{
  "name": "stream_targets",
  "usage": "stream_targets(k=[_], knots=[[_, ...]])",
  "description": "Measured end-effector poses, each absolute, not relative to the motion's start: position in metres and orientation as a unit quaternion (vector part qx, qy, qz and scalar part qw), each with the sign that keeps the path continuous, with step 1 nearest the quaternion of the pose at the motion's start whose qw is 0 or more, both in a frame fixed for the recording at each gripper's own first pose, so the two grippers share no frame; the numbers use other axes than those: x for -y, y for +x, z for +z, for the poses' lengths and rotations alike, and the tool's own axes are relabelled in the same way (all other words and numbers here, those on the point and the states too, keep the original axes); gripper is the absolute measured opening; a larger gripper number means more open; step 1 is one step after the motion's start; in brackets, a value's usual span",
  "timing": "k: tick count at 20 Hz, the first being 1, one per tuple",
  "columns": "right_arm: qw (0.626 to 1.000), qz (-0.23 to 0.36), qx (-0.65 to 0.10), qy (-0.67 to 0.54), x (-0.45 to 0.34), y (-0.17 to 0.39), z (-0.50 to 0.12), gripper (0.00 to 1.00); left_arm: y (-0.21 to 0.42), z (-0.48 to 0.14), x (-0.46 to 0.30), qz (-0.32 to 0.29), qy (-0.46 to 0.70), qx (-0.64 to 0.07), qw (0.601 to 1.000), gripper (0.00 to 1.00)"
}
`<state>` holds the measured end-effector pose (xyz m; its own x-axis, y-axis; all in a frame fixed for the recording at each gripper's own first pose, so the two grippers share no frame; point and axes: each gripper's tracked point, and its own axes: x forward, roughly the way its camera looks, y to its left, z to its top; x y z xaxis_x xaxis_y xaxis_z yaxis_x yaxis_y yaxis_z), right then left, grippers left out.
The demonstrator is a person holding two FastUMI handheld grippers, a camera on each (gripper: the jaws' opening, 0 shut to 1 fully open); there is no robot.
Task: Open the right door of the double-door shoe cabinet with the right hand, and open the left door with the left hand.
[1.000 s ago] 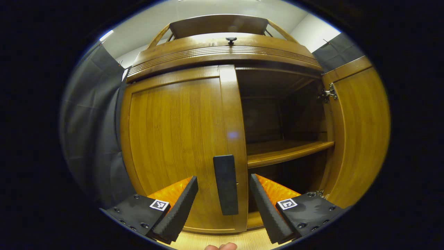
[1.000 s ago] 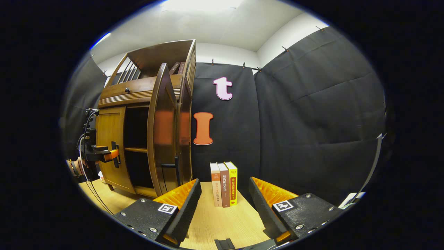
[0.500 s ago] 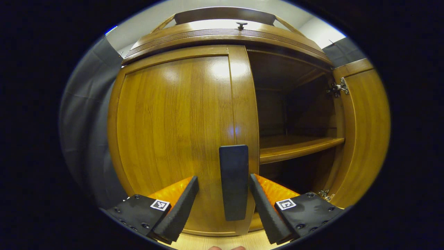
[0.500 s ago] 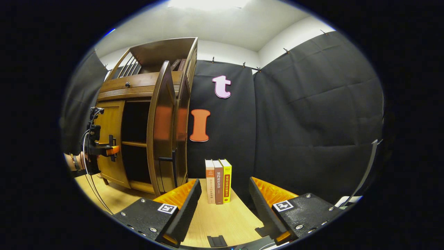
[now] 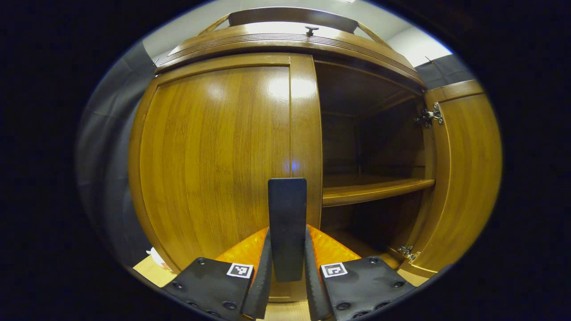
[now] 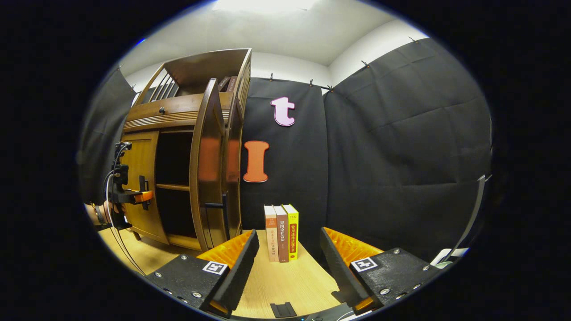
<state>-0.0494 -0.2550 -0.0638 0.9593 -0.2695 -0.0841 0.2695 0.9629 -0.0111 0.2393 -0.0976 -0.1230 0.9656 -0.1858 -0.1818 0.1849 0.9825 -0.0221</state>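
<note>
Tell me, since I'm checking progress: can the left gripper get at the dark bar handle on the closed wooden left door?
Probably yes: the left gripper appears shut on the dark bar handle, nothing between.

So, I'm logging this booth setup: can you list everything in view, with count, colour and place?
shoe cabinet: one, brown wood, on the table at the left in the right gripper view
left door: one, brown, closed
right door: one, brown, swung open
door handle: one, dark, on the left door's inner edge
inner shelf: one, brown, bare
books: three, orange, brown, yellow, upright beside the cabinet
table: one, light wood
left gripper: shut on the door handle
right gripper: open, away from the cabinet
hand: one, holding the left gripper
</note>
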Motion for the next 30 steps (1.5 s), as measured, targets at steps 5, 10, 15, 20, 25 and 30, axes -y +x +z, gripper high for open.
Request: stream_targets(k=[5,10,15,20,25,30], knots=[[0.99,-0.138,-0.041,0.006,0.253,-0.055,-0.064,0.85,0.239,-0.124,0.097,-0.085,-0.004,-0.094,0.992,0.27],[0.989,-0.14,-0.037,0.012,0.249,-0.061,-0.062,0.85,0.223,-0.121,0.092,-0.074,-0.002,-0.106,0.992,0.27],[0.989,-0.142,-0.029,0.013,0.245,-0.066,-0.062,0.85,0.175,-0.11,0.074,-0.049,0.012,-0.113,0.992,0.24],[0.991,-0.126,-0.033,0.007,0.235,-0.062,-0.06,0.86,0.134,-0.101,0.049,-0.035,0.005,-0.123,0.992,0.27],[0.994,-0.1,-0.038,-0.004,0.222,-0.051,-0.063,0.86,0.093,-0.09,0.012,0.0,0.014,-0.119,0.993,0.26],[0.996,-0.075,-0.044,-0.011,0.206,-0.042,-0.064,0.85,0.063,-0.082,-0.031,0.038,0.023,-0.121,0.992,0.25]])
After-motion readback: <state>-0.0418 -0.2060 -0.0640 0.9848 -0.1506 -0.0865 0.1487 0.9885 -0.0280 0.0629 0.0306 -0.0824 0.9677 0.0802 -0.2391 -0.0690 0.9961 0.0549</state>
